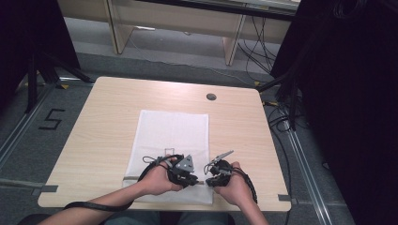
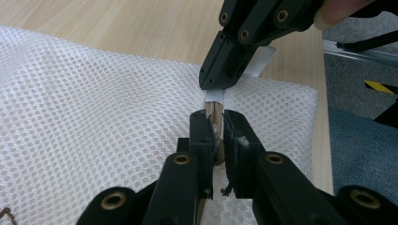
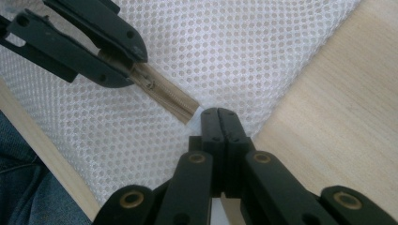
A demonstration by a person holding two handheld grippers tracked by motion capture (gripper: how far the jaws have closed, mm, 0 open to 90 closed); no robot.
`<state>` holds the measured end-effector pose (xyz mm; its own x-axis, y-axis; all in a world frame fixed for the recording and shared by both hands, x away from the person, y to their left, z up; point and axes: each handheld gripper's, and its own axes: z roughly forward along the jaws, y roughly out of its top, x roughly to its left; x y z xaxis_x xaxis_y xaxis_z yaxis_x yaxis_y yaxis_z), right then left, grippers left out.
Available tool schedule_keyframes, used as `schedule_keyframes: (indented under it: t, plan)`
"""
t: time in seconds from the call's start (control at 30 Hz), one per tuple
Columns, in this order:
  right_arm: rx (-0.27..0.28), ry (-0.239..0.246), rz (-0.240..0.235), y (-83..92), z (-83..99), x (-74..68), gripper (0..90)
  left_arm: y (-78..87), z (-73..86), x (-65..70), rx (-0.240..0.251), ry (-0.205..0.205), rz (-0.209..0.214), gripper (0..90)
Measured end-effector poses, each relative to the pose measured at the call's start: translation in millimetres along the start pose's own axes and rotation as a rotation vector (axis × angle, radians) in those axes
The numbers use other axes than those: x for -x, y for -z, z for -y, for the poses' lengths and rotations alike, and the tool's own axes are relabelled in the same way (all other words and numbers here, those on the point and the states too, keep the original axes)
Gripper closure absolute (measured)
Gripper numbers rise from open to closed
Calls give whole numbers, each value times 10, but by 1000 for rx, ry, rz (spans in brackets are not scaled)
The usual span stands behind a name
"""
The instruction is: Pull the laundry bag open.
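Left tool clenched on the beige zipper, gripping its tape from both sides, close to the near edge of the desk. Right tool clenched as well, pinching a white tab just past the zipper's end (partly hidden by the jaws, so cannot tell how it joins the fabric). Tips nearly meeting, nose to nose, with left hand and right hand side by side behind them.

Between the two grips, a short bare stretch of zipper, straight and taut-looking. Long axis along the near hem, across the desk from one tool to the other, not away from the person. At the left tool's jaws, a small metal piece on the teeth, possibly the slider; too small to be sure. Left tool therefore nearer to that piece, right tool at the very end of the line. Judging from this, a coming pull likely to work only along that axis, tools drawing apart; a sideways tug more likely just to bunch the mesh.

Farther out, the white mesh bag flat on the desk, stretching away toward its middle. Beyond it bare wood, then a dark round grommet near the far edge.
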<state>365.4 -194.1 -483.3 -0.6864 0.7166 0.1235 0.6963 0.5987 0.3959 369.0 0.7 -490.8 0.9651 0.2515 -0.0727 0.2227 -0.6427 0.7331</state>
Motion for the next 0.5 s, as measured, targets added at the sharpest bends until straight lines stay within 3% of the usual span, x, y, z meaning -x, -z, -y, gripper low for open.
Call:
schedule_keyframes:
  t: [0.33, 0.5]
  plan:
    - [1, 0, -4, 1, 2, 1, 900, 24, 9, -3, -3, 16, 3, 821]
    - [0, 1, -2, 1, 1, 1, 900, 33, 8, -10, -8, -3, 1, 821]
